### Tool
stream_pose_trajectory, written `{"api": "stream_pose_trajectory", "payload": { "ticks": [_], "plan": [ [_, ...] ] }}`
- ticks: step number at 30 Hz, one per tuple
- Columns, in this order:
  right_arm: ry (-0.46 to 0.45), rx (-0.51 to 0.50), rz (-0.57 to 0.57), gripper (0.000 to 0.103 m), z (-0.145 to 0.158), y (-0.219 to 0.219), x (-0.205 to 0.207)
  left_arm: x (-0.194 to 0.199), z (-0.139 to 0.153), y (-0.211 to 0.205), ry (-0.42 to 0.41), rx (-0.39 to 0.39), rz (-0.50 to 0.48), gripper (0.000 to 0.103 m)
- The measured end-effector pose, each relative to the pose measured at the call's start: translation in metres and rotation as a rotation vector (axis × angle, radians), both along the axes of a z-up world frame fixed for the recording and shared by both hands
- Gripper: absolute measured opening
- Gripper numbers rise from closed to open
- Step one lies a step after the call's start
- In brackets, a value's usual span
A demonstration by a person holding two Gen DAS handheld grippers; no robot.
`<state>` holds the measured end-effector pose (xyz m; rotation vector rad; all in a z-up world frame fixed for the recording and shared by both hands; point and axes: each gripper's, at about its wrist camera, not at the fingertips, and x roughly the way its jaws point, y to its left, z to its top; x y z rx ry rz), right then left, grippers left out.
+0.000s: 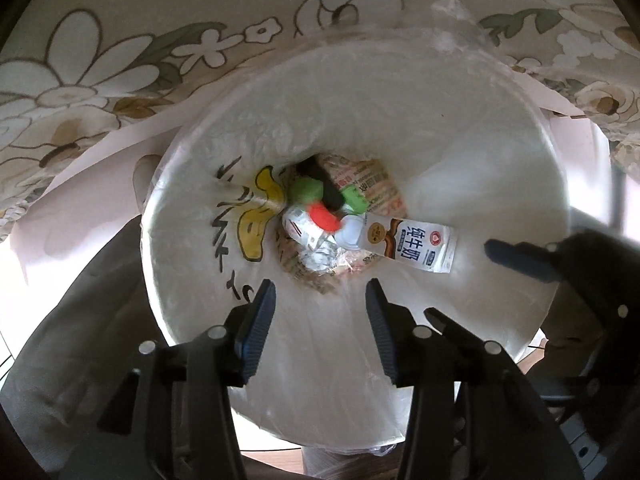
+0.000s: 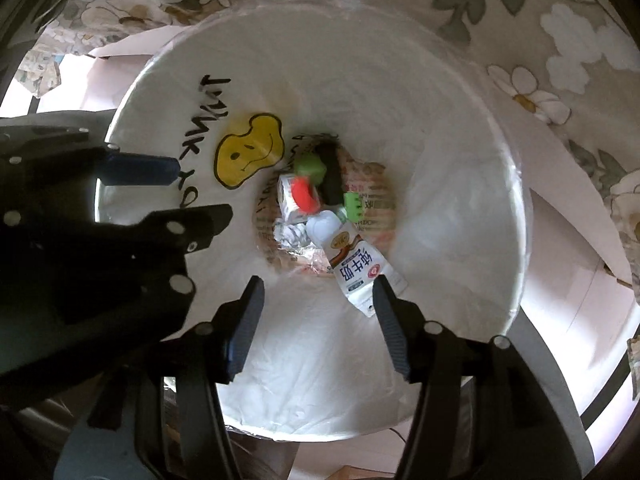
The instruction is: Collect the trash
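Bin rim (image 1: 554, 184) rings both empty hand-held grippers, milk carton (image 2: 360, 266) below

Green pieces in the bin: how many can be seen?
2. One green piece lies by the black object at the bottom; the other lies beside the milk carton. More may be hidden underneath.

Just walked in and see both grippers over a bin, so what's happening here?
A person is collecting trash with a gripper in each hand. Both the left gripper and the right gripper hang open and empty over a white lined bin. A milk carton lies on the bin's inner wall, above a red cap, green pieces and wrappers at the bottom.
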<state>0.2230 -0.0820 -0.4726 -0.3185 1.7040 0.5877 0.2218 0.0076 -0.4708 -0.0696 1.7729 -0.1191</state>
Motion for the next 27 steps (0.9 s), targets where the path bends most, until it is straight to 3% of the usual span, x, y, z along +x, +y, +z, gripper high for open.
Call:
{"api": "stream_pose_trajectory", "payload": {
  "ticks": [7, 16, 23, 27],
  "plan": [
    [-0.004, 0.006, -0.008, 0.057, 0.001, 0.000, -0.002, 0.002, 0.005, 0.002, -0.005, 0.010, -0.006, 0.049],
    [-0.033, 0.013, -0.026, 0.057, 0.019, -0.007, -0.007, -0.005, 0.033, 0.007, -0.045, 0.039, -0.019, 0.049],
    [-0.086, 0.027, -0.009, 0.057, 0.055, -0.016, -0.014, -0.012, 0.083, 0.009, -0.129, 0.042, -0.026, 0.049],
    [-0.153, 0.049, 0.006, 0.057, 0.091, -0.021, -0.018, -0.018, 0.127, 0.012, -0.218, 0.029, -0.018, 0.049]
  ]
}}
